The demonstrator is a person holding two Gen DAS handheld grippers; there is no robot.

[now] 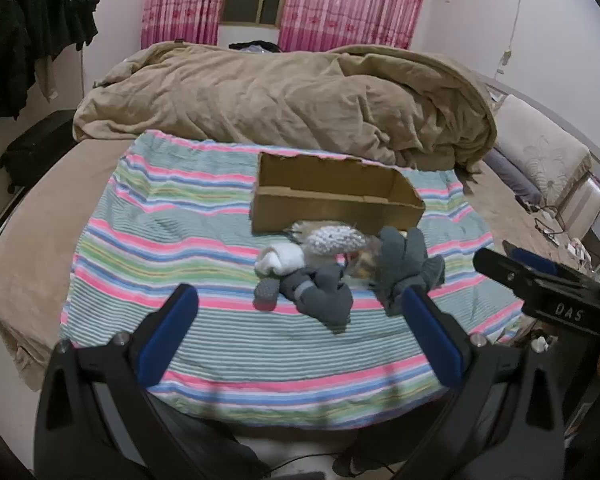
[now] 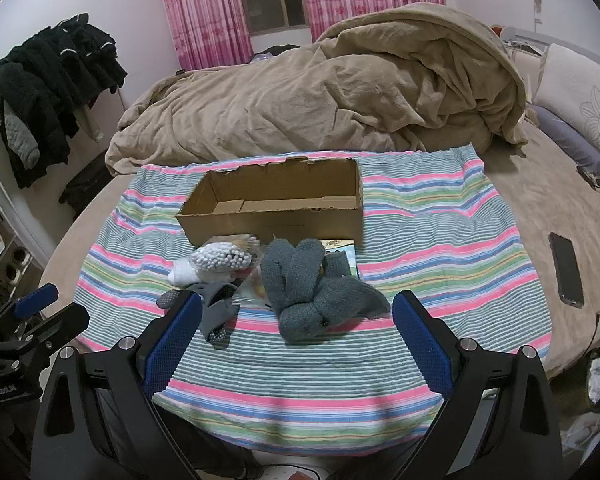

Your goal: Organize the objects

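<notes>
Left wrist view: the left gripper point(image 1: 300, 312) is wide open and holds nothing, up above a striped cloth point(image 1: 180, 248) spread on the bed point(image 1: 32, 240). A brown cardboard box point(image 1: 332, 204) sits on the cloth with its top open. Just in front of the box is a small pile: a white sock point(image 1: 280, 260), a bag of cotton swabs point(image 1: 336, 240), gray socks point(image 1: 320, 292) and gray knit gloves point(image 1: 404, 264). The right gripper point(image 1: 540, 280) shows at the right edge. Right wrist view: the right gripper point(image 2: 296, 316) is wide open too, with the gray knit gloves point(image 2: 312, 288) lying between its blue pads but not touched. The box point(image 2: 276, 204) is behind the pile. A phone point(image 2: 566, 268) lies on the bed, well apart to the right. A big tan blanket point(image 2: 320, 100) is bunched behind the box.
</notes>
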